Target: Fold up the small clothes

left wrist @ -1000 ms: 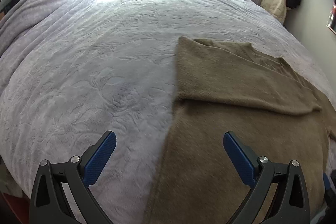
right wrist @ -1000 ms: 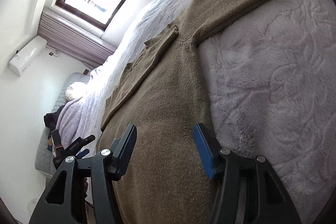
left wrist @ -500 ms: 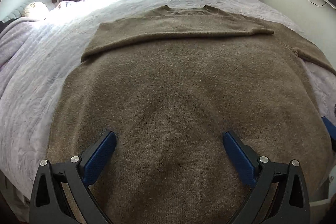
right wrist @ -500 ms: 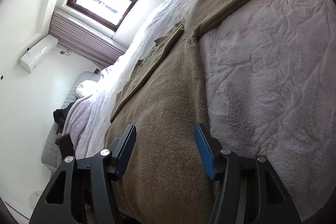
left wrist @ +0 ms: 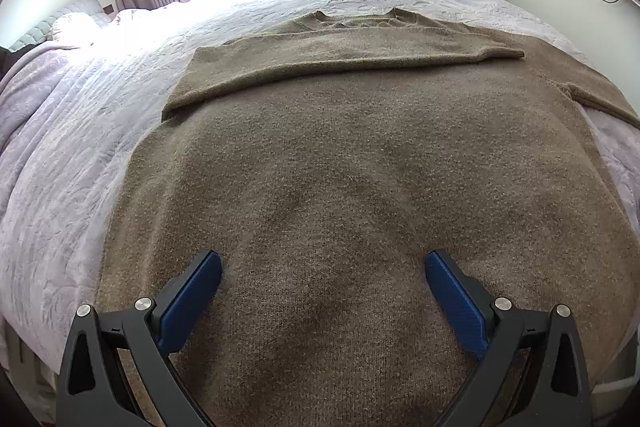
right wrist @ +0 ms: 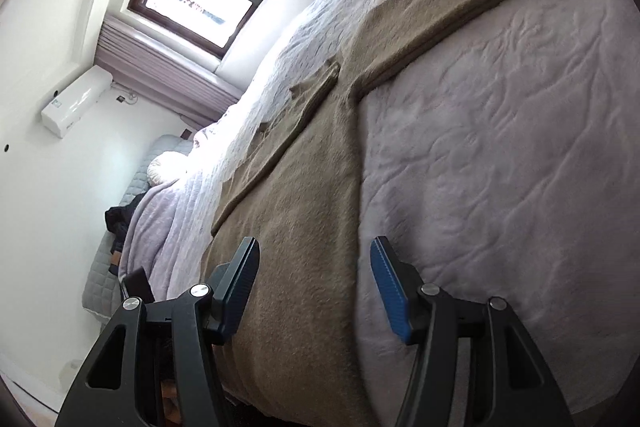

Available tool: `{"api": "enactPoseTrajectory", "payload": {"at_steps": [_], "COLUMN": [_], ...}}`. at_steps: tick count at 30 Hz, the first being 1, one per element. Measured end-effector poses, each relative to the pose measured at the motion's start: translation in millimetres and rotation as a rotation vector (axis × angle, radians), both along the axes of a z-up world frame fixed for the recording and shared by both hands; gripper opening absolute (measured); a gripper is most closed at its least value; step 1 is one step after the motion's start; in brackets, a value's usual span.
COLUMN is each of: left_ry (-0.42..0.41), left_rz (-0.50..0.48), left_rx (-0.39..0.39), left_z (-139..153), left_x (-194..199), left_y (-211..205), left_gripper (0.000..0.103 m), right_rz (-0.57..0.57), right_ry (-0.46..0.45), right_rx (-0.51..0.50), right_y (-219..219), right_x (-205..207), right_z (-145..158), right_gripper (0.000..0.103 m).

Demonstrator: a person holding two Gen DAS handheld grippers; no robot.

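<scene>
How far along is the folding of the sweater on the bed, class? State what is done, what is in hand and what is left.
Done: one sleeve is folded across the chest of the sweater, which lies flat on the bed. In hand: nothing; the left gripper and right gripper are both open above the sweater's lower part. Left: the other sleeve lies out to the side, unfolded, and the body is unfolded.
</scene>
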State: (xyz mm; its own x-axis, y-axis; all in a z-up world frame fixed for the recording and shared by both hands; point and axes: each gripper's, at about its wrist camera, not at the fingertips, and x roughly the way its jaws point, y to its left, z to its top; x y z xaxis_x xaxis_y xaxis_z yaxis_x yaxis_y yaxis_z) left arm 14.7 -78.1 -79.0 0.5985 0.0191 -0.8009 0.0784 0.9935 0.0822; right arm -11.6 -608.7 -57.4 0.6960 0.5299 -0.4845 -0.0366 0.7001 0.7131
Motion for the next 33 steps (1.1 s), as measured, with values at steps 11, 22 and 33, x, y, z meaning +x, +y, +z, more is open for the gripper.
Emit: {"api": "enactPoseTrajectory", "payload": {"at_steps": [11, 22, 33], "left_ry": [0.04, 0.043, -0.038], "left_rz": [-0.11, -0.274, -0.194], "left_rx": [-0.02, 0.039, 0.005], "left_z": [33.0, 35.2, 59.9], "left_x": [31.5, 54.2, 140.0], "left_y": [-38.0, -138.7, -186.4], "left_gripper": [0.102, 0.102, 0.102], "right_rz": [-0.349, -0.542, -0.496], "right_ry": [-0.043, -0.002, -0.11], "right_rx": [0.059, 0.178, 0.135], "right_y": [-130.2, -192.2, -172.3], "right_x": [-9.6, 51.8, 77.9], "right_z": [16.3, 9.5, 52.1], "right_gripper": [0.067, 0.067, 0.007]}}
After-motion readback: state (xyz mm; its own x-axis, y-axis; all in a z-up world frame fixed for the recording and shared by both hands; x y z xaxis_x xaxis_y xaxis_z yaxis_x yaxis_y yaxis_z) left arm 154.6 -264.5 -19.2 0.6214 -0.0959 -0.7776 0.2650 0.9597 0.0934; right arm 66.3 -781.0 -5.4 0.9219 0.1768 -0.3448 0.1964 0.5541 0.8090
